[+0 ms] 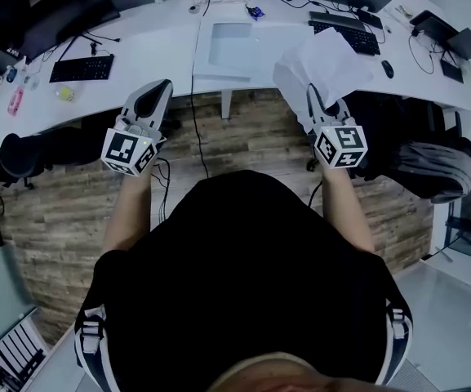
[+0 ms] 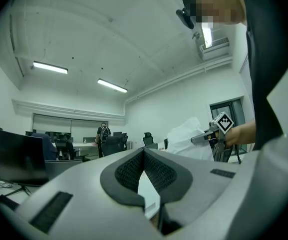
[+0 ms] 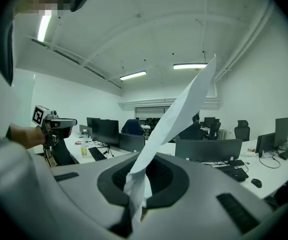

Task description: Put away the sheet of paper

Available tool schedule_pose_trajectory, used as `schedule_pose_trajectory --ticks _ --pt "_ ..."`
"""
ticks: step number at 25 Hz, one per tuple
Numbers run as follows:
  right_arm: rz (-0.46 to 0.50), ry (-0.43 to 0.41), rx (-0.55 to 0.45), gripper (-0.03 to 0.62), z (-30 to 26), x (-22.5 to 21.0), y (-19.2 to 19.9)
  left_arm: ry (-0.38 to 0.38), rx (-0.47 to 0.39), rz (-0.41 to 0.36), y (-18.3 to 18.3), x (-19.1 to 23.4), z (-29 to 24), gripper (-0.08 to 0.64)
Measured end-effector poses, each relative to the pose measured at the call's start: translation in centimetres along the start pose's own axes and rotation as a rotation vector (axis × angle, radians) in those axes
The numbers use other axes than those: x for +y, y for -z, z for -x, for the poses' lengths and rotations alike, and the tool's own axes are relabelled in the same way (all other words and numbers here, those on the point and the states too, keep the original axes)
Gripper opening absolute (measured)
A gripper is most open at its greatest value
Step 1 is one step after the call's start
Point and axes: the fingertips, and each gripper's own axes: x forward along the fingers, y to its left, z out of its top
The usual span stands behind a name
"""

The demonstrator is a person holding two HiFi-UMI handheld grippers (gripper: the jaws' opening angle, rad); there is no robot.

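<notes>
Jaws of the right gripper (image 1: 320,104) are closed on the sheet of paper (image 1: 329,60), with the lower edge of the sheet pinched and crumpled between the pads. From the pinch point the sheet rises up and forward, clear of the jaws, as a long bent strip in the right gripper view; it is carried in the air rather than lying flat. In the head view the sheet hangs over the near edge of the white curved table (image 1: 162,39), just in front of the right keyboard (image 1: 345,29). Jaws of the left gripper (image 1: 162,90) are closed as well, pad tips touching, with nothing between them. The left gripper is held level out in front of the person, near the table edge and well apart from the right gripper, both at about the same height. A second keyboard (image 1: 82,68) lies on the left part of the table, and dark monitors (image 1: 64,11) stand behind it. A flat white tray-like item (image 1: 231,43) sits at the middle of the table between the two grippers. Cables (image 1: 196,129) drop from the table edge to the wooden floor (image 1: 243,141). A dark chair (image 1: 43,149) stands below the table at the left.
</notes>
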Motion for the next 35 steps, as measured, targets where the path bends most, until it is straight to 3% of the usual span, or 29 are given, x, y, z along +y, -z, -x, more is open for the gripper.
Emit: schedule_pose_trajectory --ticks 14,35 --pt "0.001 -0.011 0.038 0.014 -3.2 0.6 1.0 0.001 0.037 0.032 2.8 2.7 -0.5 0.021" --pt "-0.010 -0.090 0.068 0.014 -12.7 -6.6 0.6 -0.037 0.104 0.035 3.5 5.6 -8.6 0.020"
